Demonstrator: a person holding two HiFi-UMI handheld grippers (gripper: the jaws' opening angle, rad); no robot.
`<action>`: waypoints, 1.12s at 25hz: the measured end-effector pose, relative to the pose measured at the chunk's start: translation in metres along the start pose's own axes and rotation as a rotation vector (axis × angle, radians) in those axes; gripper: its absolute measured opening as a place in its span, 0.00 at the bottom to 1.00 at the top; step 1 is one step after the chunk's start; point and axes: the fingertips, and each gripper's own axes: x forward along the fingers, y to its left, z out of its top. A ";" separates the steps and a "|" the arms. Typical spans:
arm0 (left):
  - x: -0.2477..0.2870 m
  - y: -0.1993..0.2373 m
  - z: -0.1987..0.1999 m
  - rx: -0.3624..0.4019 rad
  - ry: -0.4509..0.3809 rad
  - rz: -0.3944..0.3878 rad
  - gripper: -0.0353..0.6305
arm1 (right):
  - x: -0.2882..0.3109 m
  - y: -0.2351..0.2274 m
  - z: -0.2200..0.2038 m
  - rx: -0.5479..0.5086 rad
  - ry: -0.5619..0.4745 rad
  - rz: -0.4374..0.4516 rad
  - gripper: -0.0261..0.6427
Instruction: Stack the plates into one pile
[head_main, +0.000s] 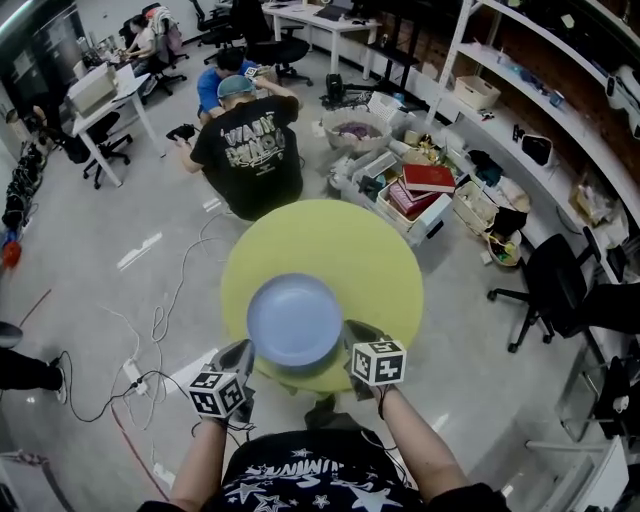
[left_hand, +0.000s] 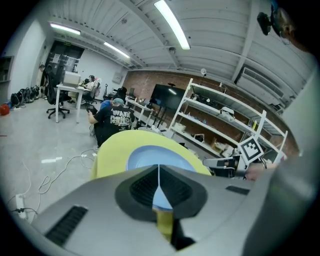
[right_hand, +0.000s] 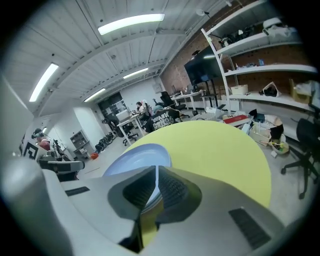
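A pale blue plate (head_main: 295, 320) lies on the round yellow-green table (head_main: 370, 250), close to its near edge. A dark shadow shows under the plate's near rim, and I cannot tell whether more plates lie beneath it. My left gripper (head_main: 243, 352) is at the plate's near-left rim and my right gripper (head_main: 352, 330) at its near-right rim. In the left gripper view the left gripper (left_hand: 159, 172) has its pads meeting, with the plate (left_hand: 150, 157) showing just beyond. In the right gripper view the right gripper (right_hand: 156, 175) also has its pads together, tips at the plate (right_hand: 135, 157) rim.
A person in a black T-shirt (head_main: 250, 150) crouches just beyond the table. Boxes and clutter (head_main: 420, 190) lie on the floor at the far right, below long shelves (head_main: 540, 120). A black office chair (head_main: 555, 290) stands to the right. Cables (head_main: 150, 330) run across the floor at left.
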 end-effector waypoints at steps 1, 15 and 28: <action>-0.005 0.000 -0.002 -0.001 -0.002 -0.004 0.08 | -0.001 0.005 -0.004 -0.002 0.001 -0.004 0.08; -0.100 -0.003 -0.049 0.027 -0.012 -0.066 0.08 | -0.045 0.104 -0.079 -0.045 0.007 -0.017 0.07; -0.174 -0.032 -0.101 0.047 -0.029 -0.152 0.08 | -0.118 0.147 -0.148 -0.080 -0.020 -0.102 0.06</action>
